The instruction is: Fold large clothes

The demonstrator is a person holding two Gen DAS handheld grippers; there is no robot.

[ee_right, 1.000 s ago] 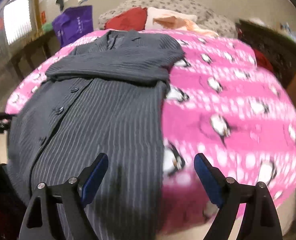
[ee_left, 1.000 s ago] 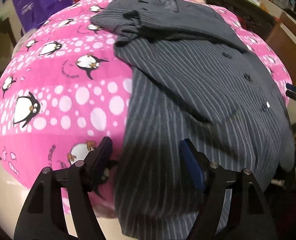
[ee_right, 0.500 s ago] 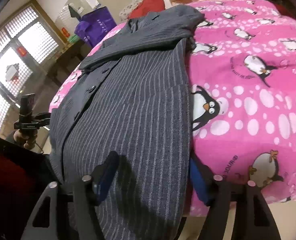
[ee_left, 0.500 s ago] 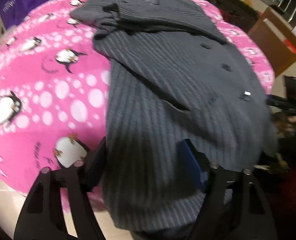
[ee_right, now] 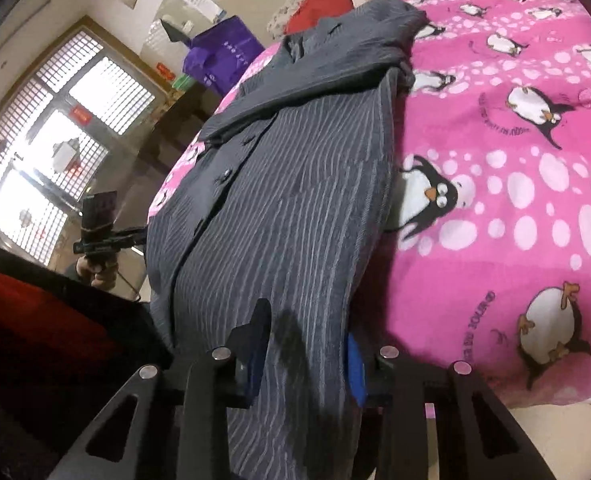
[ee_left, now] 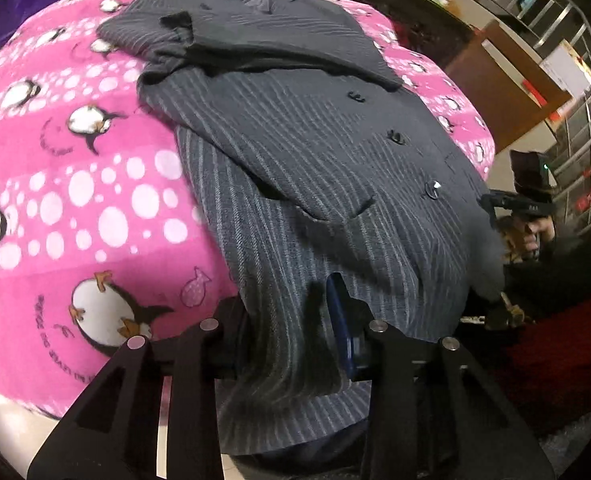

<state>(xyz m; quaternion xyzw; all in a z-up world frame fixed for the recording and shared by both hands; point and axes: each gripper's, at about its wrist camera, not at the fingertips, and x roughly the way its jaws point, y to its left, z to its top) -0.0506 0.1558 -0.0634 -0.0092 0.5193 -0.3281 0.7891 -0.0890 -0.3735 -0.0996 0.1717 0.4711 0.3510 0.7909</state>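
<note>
A dark grey pinstriped jacket [ee_left: 319,152] lies lengthwise on a pink penguin-print blanket [ee_left: 75,168], sleeves folded across its chest, buttons showing. Its hem hangs over the near edge of the bed. My left gripper [ee_left: 291,320] has its jaws closed in around the hem's left part, with cloth between them. In the right wrist view the jacket [ee_right: 295,184] runs away from me, and my right gripper [ee_right: 307,344] has its jaws closed around the hem's right part. Each gripper's far hand shows at the other view's edge.
The pink blanket [ee_right: 515,160] covers a bed with red and peach pillows [ee_right: 327,4] at its head. A purple bag [ee_right: 223,52] stands by a barred window at left. A brown cabinet [ee_left: 507,92] and metal rack stand right of the bed.
Both grippers moved forward onto the jacket's hem and narrowed from wide open to closed on the cloth. The views tilted as the hands came in low at the bed's edge.
</note>
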